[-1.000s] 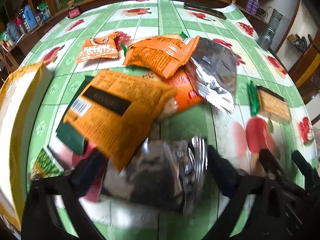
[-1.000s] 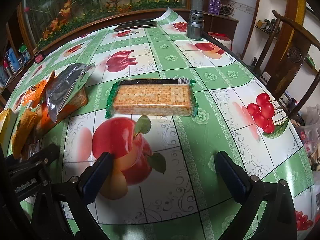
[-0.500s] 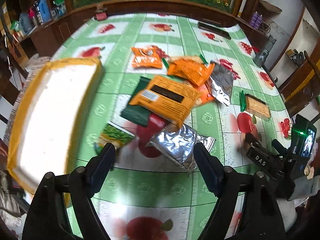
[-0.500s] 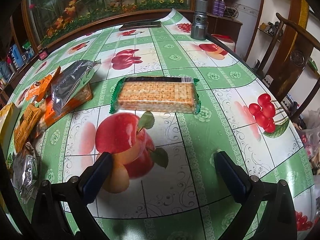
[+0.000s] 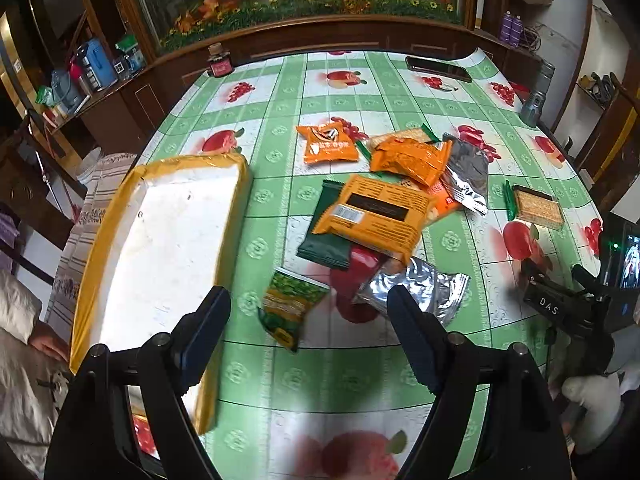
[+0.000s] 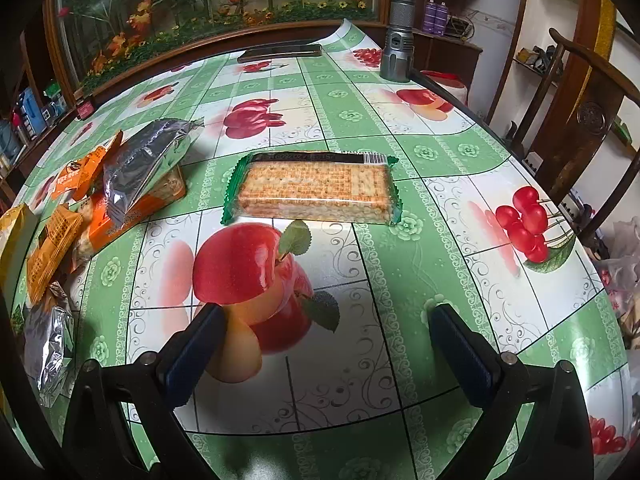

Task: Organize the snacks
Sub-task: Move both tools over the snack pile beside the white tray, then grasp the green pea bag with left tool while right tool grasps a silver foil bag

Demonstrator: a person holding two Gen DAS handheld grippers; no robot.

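Hovering above a counter spread with a green fruit-print cloth, the left gripper stands with its jaws spread and nothing between them; they have just been narrowing slightly. In the left wrist view the snacks lie in a loose heap above and right of centre: an orange packet on top of a dark green packet, a silver foil packet just right of the gripper's line, and a small green pea packet lying almost directly ahead between the fingertips, its long axis tilted from upper right to lower left. A yellow-rimmed white tray sits empty at left of frame, beside the pile. The right gripper, jaws equally spread and empty, faces a cracker pack lying apart from the heap at the centre of the right wrist view, its long axis running left to right across the frame, squarely across the gripper's line. Judging by the layout, the left hand is nearer the pile and the tray, the right hand nearer the crackers; no snack has yet reached the tray.
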